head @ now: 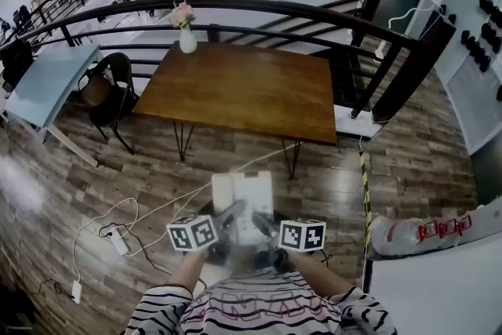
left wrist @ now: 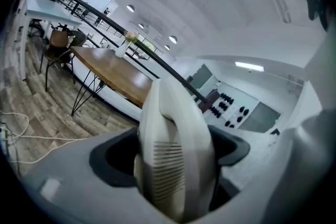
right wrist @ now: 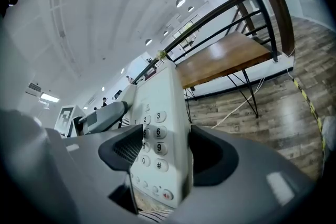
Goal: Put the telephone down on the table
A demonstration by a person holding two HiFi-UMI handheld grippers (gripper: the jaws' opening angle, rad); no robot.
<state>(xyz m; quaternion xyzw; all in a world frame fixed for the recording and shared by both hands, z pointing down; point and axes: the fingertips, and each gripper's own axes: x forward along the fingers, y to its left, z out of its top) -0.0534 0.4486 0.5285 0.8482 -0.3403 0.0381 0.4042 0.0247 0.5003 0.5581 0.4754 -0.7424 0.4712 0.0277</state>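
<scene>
A white desk telephone (head: 245, 198) is held in the air in front of the person's striped shirt, above the wood floor and short of the brown wooden table (head: 243, 90). My left gripper (head: 229, 219) is shut on its left side, where the handset (left wrist: 176, 155) fills the gap between the jaws in the left gripper view (left wrist: 173, 159). Over on the keypad side, my right gripper (head: 267, 227) is shut on the telephone (right wrist: 157, 139), with the number keys showing between its jaws (right wrist: 168, 153).
A white vase of flowers (head: 187, 34) stands at the table's far left corner. A dark chair (head: 110, 94) and a pale blue table (head: 47, 82) are to the left. A black railing (head: 314, 20) runs behind. Cables and a power strip (head: 118, 239) lie on the floor.
</scene>
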